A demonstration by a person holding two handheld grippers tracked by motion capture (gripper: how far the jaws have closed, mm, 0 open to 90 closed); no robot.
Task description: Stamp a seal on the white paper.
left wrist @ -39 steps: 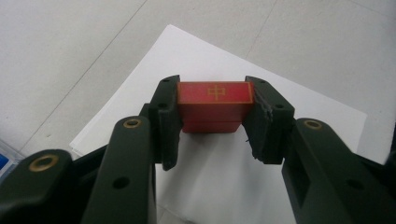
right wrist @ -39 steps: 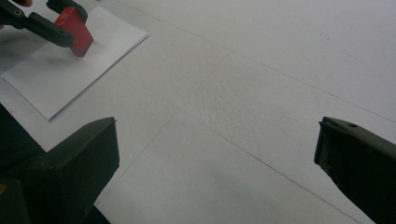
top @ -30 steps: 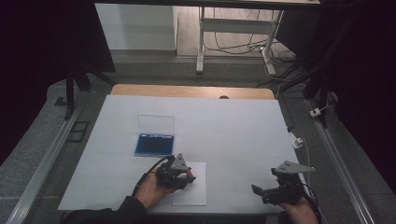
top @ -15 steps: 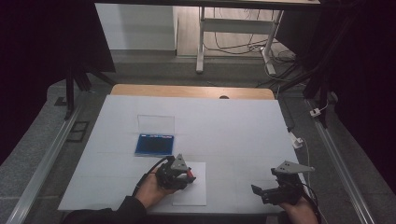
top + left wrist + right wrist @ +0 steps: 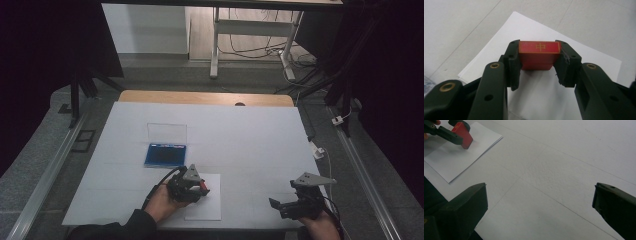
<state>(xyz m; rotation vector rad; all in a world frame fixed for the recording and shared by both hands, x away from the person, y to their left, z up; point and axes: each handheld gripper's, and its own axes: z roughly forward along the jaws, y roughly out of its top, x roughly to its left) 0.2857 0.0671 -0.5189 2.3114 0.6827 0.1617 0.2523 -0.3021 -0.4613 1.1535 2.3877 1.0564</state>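
Observation:
A red block (image 5: 539, 55) with a gold character on its top face sits between the pads of my left gripper (image 5: 538, 66), which is shut on it. The block is held just above a white sheet of paper (image 5: 541, 100). From above, the left gripper (image 5: 200, 186) is over that paper (image 5: 205, 207) near the table's front edge. In the right gripper view the red block (image 5: 463, 135) and paper (image 5: 456, 157) appear at the upper left. My right gripper (image 5: 540, 205) stands open above bare table, its jaws wide apart; it is at the front right (image 5: 280, 206).
A blue tray (image 5: 165, 154) with a clear lid (image 5: 167, 134) standing behind it lies left of centre on the white table cover (image 5: 250, 145). A wooden table edge (image 5: 205, 97) runs along the back. Metal rails flank both sides.

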